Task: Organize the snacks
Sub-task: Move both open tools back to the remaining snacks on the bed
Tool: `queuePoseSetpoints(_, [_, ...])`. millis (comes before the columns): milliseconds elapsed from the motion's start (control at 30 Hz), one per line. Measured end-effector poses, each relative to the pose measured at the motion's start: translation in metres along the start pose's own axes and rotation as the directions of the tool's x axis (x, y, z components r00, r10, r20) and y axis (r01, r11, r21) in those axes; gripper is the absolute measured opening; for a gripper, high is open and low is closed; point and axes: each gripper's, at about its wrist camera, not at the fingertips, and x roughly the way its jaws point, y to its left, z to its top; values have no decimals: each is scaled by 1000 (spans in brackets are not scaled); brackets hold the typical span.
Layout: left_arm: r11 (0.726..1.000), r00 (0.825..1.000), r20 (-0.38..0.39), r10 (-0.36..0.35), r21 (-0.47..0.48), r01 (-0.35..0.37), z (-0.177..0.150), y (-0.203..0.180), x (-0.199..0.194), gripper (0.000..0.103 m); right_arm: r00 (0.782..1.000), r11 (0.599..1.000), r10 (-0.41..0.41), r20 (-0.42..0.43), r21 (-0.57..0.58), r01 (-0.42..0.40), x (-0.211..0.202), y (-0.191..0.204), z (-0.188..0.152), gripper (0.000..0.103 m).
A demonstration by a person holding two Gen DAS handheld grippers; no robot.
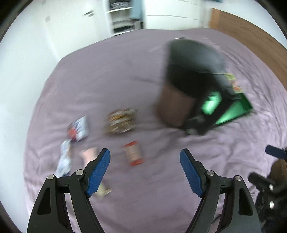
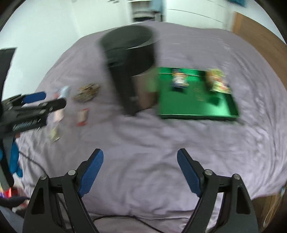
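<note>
Both views are motion-blurred. Several snack packets lie on a lilac bedsheet (image 1: 143, 197): a red-and-white packet (image 1: 133, 153), a brown patterned bag (image 1: 121, 121), a blue-and-white packet (image 1: 79, 128) and a pink one (image 1: 88, 154). My left gripper (image 1: 145, 159) is open and empty above them. A green tray (image 2: 197, 105) holds two packets, one blue-and-white (image 2: 179, 80), one yellow-green (image 2: 219, 81). My right gripper (image 2: 140, 159) is open and empty over bare sheet in front of the tray. The left gripper also shows in the right wrist view (image 2: 44, 100).
A dark cylindrical object on a black stand (image 2: 129, 59) rises between the loose snacks and the tray; it also shows in the left wrist view (image 1: 192, 75). White cupboards and shelves (image 1: 123, 16) stand behind the bed. Wooden floor (image 1: 251, 35) lies at the right.
</note>
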Motion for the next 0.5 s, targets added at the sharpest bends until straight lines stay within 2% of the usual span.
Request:
queuePoseSetpoints(100, [993,998,-6,61,-105,-62,-21,44,0,75,999,996,52,-12,-77,-52,8,33,11,100])
queuePoseSetpoints(300, [954,986,-50,161,-249,-168,-47,111,-6,75,989,975,143,-30,-166,-146,24,85,33,100])
queuePoseSetpoints(400, [935,983,-83,162,-305,-180,-61,129,3,75,984,969,170,-43,-172,-175,40,100,38,100])
queuePoseSetpoints(500, [923,985,-105,134,-348,-163,-77,135,18,75,980,966,189,-62,-167,-197,63,114,40,100])
